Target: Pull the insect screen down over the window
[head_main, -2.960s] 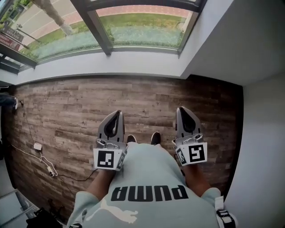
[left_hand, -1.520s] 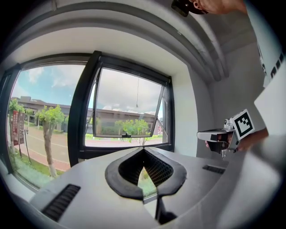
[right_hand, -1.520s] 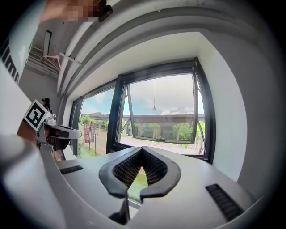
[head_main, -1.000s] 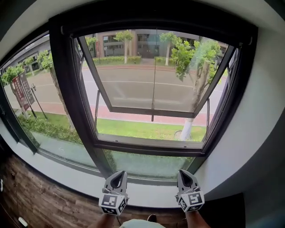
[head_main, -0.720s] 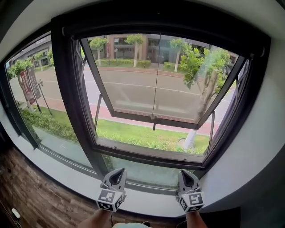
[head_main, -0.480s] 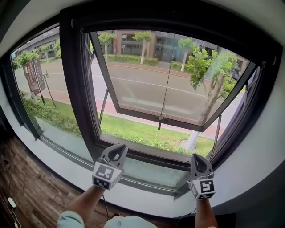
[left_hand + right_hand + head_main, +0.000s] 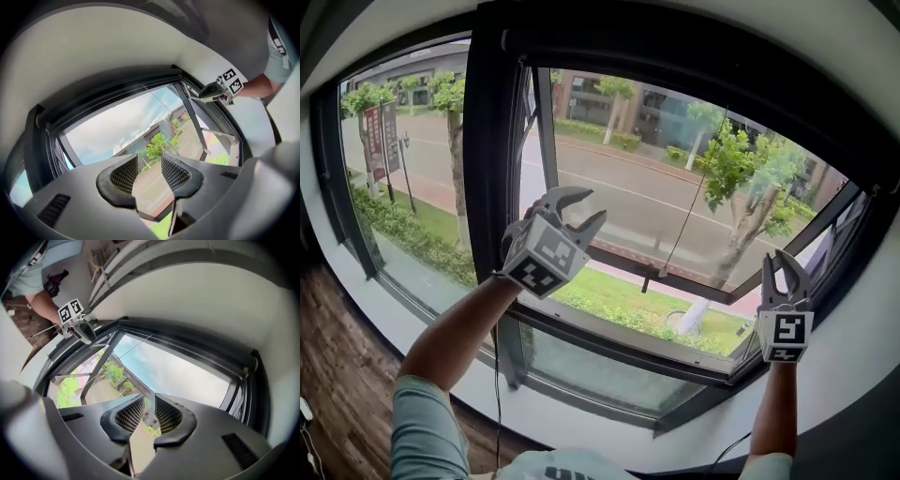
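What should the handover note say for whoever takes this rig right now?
Left gripper: jaws have just been opening, now wide apart with nothing between them, held up in front of the black metal window frame.
Right gripper: jaws have just been opening to a narrower gap, empty, near the frame's lower right corner.
Thin dark cord: hangs in the window opening, untouched.
Done: nothing; no insect screen is drawn over the opening.
Left: take hold of the cord, probably the screen's pull, and draw it down.

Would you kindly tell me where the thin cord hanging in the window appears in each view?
Head view: thin cord slants right of centre.
Left gripper view: faint line at centre.
Right gripper view: faint line at centre.
Shared landmark: dark window frame.
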A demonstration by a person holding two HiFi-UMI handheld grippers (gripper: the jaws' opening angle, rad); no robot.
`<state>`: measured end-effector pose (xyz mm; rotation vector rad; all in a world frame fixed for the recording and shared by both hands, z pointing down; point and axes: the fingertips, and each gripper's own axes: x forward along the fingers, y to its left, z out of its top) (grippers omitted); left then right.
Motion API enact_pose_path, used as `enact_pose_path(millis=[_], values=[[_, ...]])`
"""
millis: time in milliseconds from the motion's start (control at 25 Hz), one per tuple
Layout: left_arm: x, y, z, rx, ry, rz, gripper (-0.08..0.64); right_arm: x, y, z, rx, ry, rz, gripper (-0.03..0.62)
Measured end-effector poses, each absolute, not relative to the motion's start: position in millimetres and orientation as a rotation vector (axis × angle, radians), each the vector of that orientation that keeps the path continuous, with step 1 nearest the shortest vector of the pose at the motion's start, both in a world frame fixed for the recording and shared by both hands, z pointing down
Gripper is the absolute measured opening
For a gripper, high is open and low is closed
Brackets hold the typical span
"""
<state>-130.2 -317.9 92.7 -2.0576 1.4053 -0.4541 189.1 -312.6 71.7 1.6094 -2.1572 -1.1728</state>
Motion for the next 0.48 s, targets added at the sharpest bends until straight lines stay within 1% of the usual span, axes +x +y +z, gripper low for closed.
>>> enact_pose_path(millis=[120,320,480], values=[[-152,-337,52,-1.880,1.414,-0.534,0.164,176,-320,29,1.595,-1.989,-1.322,0.072],[-171,-355,-19,-1.635,1.392,-0.600,0.169,171,-320,-39,1.612,-1.754,-1.521,0.074],[-197,-366,-57,-1.474,1.437,-0.651,0.169,169,-319,-78,1.607,-1.590,-1.613,0.074]])
